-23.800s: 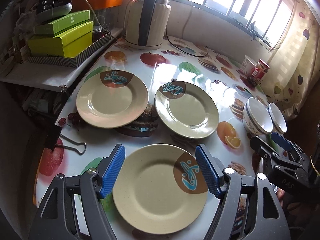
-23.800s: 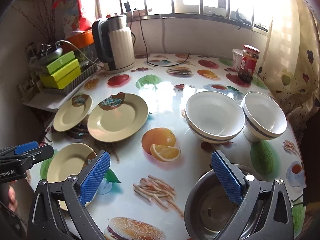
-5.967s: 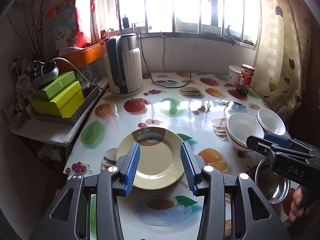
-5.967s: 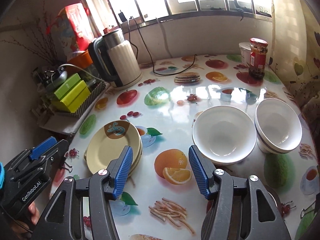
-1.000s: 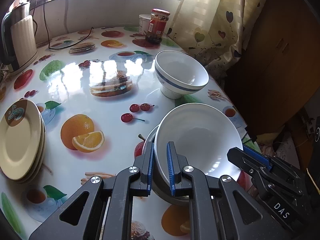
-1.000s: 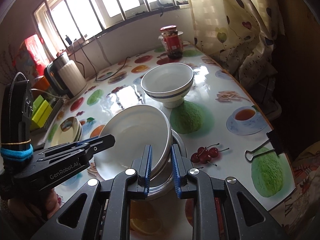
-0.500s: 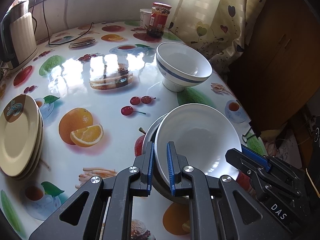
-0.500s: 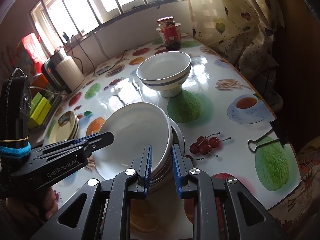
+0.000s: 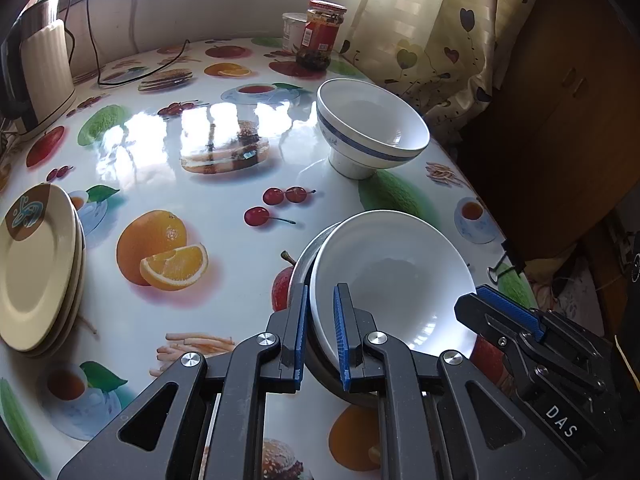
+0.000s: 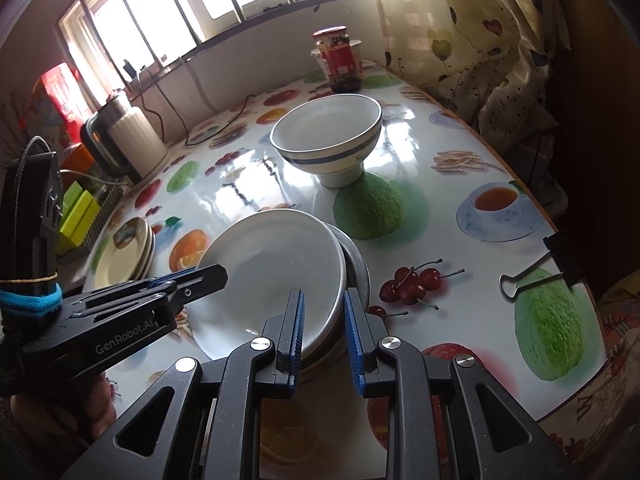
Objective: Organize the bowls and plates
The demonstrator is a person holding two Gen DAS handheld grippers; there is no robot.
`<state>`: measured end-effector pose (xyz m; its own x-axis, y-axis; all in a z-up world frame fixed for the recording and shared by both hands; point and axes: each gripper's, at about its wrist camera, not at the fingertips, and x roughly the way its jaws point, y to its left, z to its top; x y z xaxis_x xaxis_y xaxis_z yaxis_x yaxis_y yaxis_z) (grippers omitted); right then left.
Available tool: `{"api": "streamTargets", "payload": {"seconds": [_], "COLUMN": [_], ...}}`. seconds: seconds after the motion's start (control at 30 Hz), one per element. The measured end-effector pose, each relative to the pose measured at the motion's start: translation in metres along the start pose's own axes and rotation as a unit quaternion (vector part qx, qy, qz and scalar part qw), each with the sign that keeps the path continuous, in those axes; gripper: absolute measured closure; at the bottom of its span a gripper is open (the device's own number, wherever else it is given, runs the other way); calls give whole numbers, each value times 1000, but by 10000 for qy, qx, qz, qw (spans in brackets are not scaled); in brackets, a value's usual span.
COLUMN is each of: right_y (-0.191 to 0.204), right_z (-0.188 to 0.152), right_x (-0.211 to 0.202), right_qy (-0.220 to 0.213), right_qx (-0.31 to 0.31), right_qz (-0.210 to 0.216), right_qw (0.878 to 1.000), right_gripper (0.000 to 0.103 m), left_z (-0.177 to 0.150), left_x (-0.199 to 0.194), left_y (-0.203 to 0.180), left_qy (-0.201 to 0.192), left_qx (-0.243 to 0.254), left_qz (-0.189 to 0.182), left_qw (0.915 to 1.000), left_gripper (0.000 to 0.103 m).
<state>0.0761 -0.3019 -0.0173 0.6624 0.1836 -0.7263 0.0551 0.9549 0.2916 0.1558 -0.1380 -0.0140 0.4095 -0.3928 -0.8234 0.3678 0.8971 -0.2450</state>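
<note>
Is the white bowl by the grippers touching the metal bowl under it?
Touching. In the right wrist view the white bowl sits tilted inside the metal bowl, its rim lying against the metal rim with no gap showing.

Two texts can be read, both printed in pale letters on the black bodies of the handheld tools. The right gripper [image 9: 516, 316], seen from the left wrist view, carries "DAS" on its side near the lower right corner. The left gripper [image 10: 188, 280], seen from the right wrist view, carries "GenRobot.AI" along its side. The red-lidded jar [image 9: 322, 34] at the far edge of the table [image 9: 224, 216] has a red label, but its print is too small to read.
</note>
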Motion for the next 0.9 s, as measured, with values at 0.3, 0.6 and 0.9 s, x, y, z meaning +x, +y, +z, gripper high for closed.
{"api": "streamTargets", "payload": {"seconds": [0.3, 0.6, 0.9], "right_y": [-1, -2, -5], "right_z": [3, 14, 36], "right_x": [-1, -6, -5], "right_qy": [-33, -179, -302], "right_qx": [-1, -26, -48], "right_qz": [18, 2, -108], "right_qw": [10000, 9998, 9995], "right_gripper": [79, 65, 59], "left_z": [2, 13, 36], "left_x": [-5, -11, -15], "left_y": [-3, -5, 2], "left_qy": [-151, -320, -500], "left_qx": [104, 222, 213], "left_qz": [81, 295, 442], "left_qw": [9998, 9988, 9975], "left_gripper": [90, 87, 86]}}
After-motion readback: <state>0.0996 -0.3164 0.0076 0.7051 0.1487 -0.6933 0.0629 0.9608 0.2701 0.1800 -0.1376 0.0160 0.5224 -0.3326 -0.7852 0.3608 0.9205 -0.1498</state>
